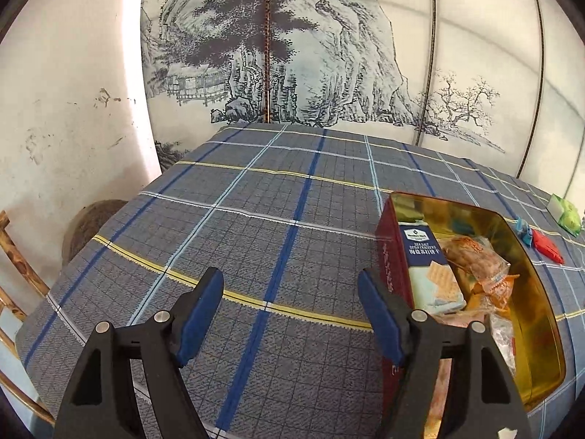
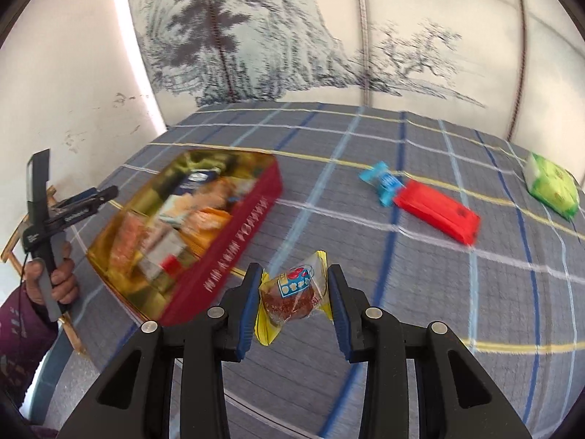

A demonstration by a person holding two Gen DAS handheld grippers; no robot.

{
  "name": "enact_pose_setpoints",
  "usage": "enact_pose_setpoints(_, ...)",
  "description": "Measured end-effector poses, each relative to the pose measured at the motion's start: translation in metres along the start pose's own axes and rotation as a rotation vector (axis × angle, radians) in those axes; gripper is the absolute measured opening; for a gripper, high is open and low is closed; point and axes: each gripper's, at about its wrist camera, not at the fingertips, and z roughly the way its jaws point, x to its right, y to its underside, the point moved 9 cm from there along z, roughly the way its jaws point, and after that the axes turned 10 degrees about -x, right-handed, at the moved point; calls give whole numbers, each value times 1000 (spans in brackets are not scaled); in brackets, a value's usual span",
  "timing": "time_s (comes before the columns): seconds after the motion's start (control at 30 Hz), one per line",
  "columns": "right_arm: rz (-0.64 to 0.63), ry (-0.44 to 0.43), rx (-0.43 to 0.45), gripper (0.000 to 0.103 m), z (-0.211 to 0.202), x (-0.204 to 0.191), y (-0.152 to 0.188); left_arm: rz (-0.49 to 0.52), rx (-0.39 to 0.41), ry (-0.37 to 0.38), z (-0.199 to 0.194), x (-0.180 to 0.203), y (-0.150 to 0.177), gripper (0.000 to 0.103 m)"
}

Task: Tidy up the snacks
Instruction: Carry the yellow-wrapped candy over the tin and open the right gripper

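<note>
Nearest in the right wrist view, the right gripper (image 2: pixel 294 301) is clamped narrowly on a small wrapped cake (image 2: pixel 292 292), held clear above the checked tablecloth (image 2: pixel 420 292), probably so it can be carried into the tin (image 2: pixel 219 248) lying just to its left, near the table's left edge. The tin already holds a cracker packet (image 1: pixel 429 267) and other wrapped snacks, so it looks like the collecting place. The right gripper points forward and downward. The left gripper (image 1: pixel 290 311) stands wide and empty just beside the tin's red wall, also angled downward, the person's hand (image 2: pixel 55 274) gripping its handle. Farther toward the right edge lie a blue candy (image 2: pixel 384 183), a red packet (image 2: pixel 438 212) and a green packet (image 2: pixel 552 186), not yet gathered
</note>
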Motion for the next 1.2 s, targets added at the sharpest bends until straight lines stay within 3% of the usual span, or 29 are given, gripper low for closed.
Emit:
enact_pose_setpoints(0.3,-84,-120,-39,37,40,-75,-45,-10,-21,12,6,1,3,75)
enact_pose_setpoints(0.53,-136,-152,-87,37,78,-115,-74,-2,-20,13,5,3,5,76)
enact_pose_setpoints(0.8,-137,-156,-118,37,106,-127,-97,-40,-17,22,4,-4,5,77)
enact_pose_setpoints(1.2,-115,-160,-140,37,130,-133,-113,-16,-1,-4,2,-1,4,78)
